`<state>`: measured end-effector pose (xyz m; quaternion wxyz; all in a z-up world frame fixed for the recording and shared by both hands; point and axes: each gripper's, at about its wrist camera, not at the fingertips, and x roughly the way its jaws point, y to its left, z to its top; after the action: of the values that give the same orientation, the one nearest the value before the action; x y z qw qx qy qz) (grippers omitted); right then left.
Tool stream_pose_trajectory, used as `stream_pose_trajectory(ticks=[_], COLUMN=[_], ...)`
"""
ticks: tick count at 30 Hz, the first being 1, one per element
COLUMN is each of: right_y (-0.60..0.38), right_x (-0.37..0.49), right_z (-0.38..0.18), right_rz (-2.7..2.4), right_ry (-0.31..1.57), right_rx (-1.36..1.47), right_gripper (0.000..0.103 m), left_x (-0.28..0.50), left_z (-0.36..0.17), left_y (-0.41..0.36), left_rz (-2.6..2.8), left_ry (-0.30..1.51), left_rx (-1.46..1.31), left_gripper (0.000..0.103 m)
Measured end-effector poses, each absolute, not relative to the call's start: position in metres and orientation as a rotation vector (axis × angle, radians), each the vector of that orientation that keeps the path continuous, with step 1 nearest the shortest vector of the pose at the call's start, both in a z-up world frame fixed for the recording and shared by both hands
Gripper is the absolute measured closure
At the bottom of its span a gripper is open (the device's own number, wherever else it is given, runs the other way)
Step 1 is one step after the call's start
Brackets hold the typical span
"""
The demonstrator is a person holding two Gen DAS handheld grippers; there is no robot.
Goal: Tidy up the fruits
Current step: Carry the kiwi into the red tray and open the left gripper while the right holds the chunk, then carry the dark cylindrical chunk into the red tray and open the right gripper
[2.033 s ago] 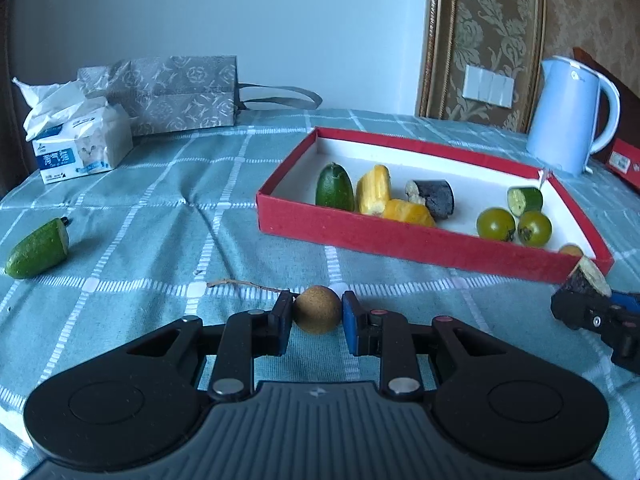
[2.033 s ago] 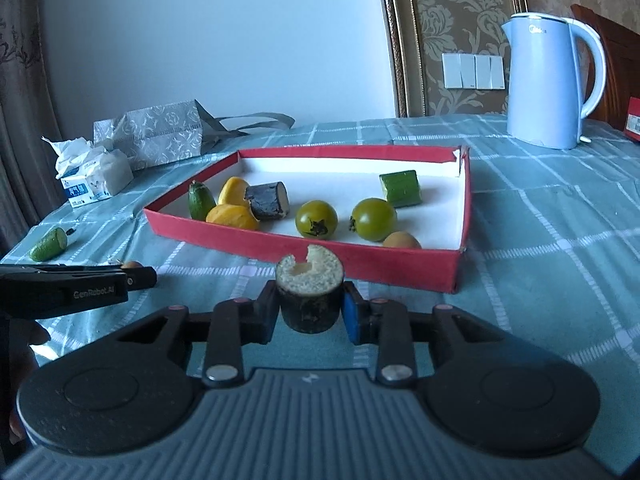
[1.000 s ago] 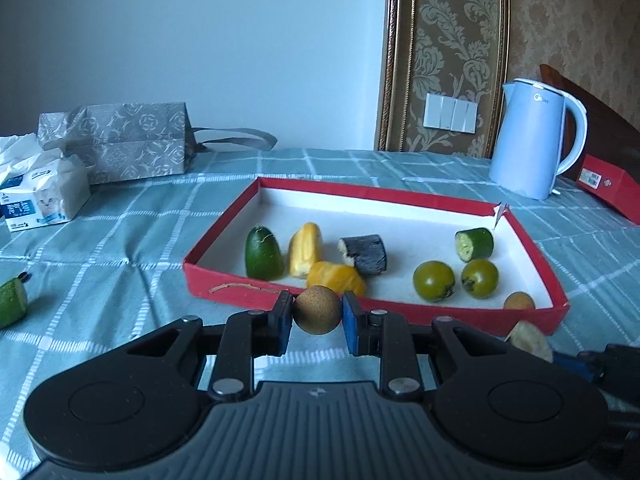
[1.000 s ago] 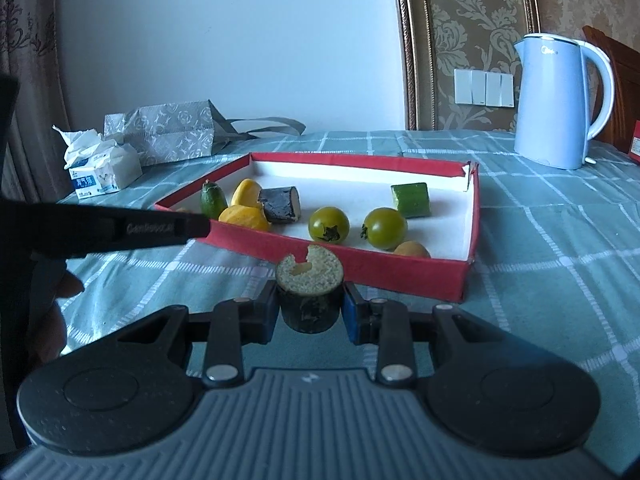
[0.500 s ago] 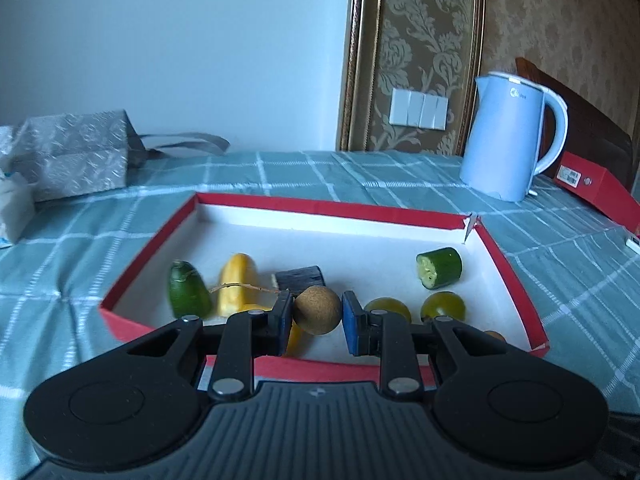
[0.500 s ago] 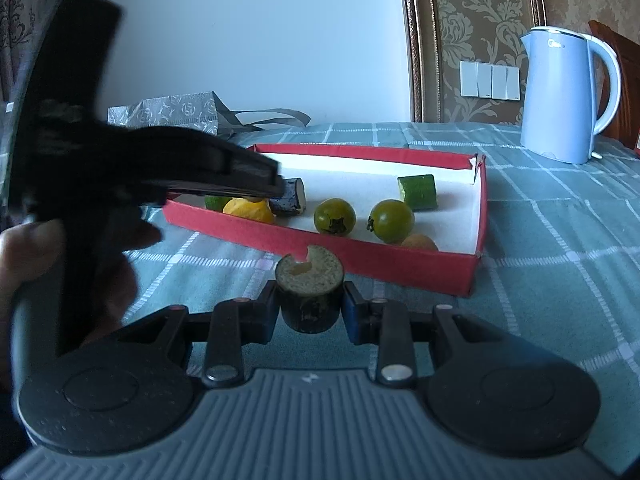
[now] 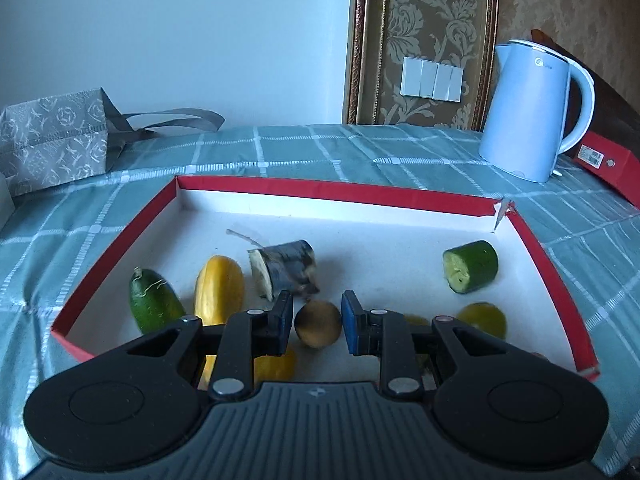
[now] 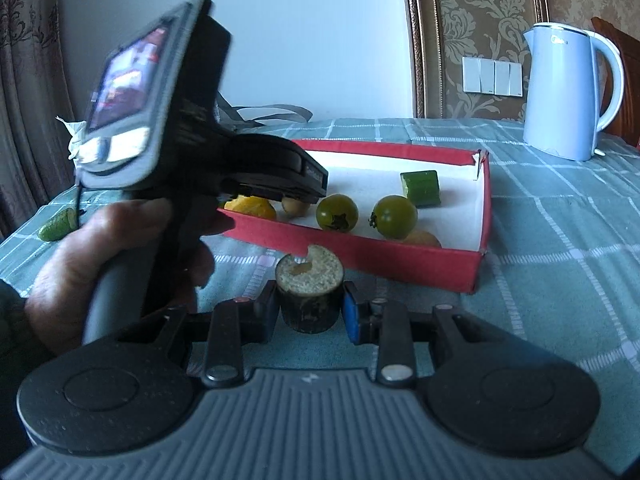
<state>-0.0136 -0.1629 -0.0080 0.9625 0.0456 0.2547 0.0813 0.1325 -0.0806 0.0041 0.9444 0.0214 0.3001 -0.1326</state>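
**Brown fruit between parted pads over the red tray**

We saw our left gripper reaching over the near wall of the red tray, which sat on the checked teal tablecloth. Its pads stood parted, with a thin gap on each side of the small round brown fruit between them, so nothing was clamped. Whether that fruit already rested on the tray's white floor we could not tell.

Inside the tray, just beyond the pads, lay a dark sugarcane chunk on its side. To its left were a yellow fruit and a green cucumber end; toward the far right corner lay a cut cucumber piece. A second yellow fruit and the green tomatoes were mostly hidden behind the gripper body.

Our right gripper hovered outside the tray, before its front wall, its pads pressed against the sides of an upright dark sugarcane stub whose pale cut face pointed up. From that side we made out two green tomatoes in the tray, and the left hand wrapped around its handle.

A lone cucumber piece lay on the cloth, well apart from the tray. A pale blue kettle and a grey patterned bag stood farther back.
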Motion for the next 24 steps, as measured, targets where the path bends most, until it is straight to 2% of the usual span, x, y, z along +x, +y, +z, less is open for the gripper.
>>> stream_pose_trajectory(ticks=[3,5,6,7,9,13,24], right_y=[-0.162,-0.163,-0.163,-0.163,-0.164,-0.163,-0.165], right_x=[-0.014,-0.012,-0.011,-0.011,-0.01,-0.01,-0.007], right_z=[-0.008,-0.008,-0.008,-0.009,-0.009,-0.01,-0.01], right_rz=[0.165,0.166,0.166,0.166,0.166,0.165,0.167], right_ry=[0.518,0.521,0.523,0.525,0.526,0.53,0.538], right_rx=[0.092,0.093,0.094,0.094,0.095,0.099,0.107], right_gripper=[0.072,0.072,0.072,0.072,0.072,0.072,0.072], left_x=[0.134,0.132,0.131,0.129,0.124,0.114,0.082], left_z=[0.005,0.006,0.006,0.007,0.011,0.016,0.022], left_y=[-0.081,-0.08,-0.079,-0.078,-0.076,-0.079,-0.044], left_rz=[-0.258,-0.264,-0.264,-0.256,-0.243,-0.23,-0.19], left_ry=[0.604,0.599,0.594,0.583,0.538,0.484,0.458], left_rx=[0.044,0.04,0.036,0.032,0.026,0.063,0.002], left_gripper=[0.076,0.069,0.057,0.039,0.03,0.026,0.026])
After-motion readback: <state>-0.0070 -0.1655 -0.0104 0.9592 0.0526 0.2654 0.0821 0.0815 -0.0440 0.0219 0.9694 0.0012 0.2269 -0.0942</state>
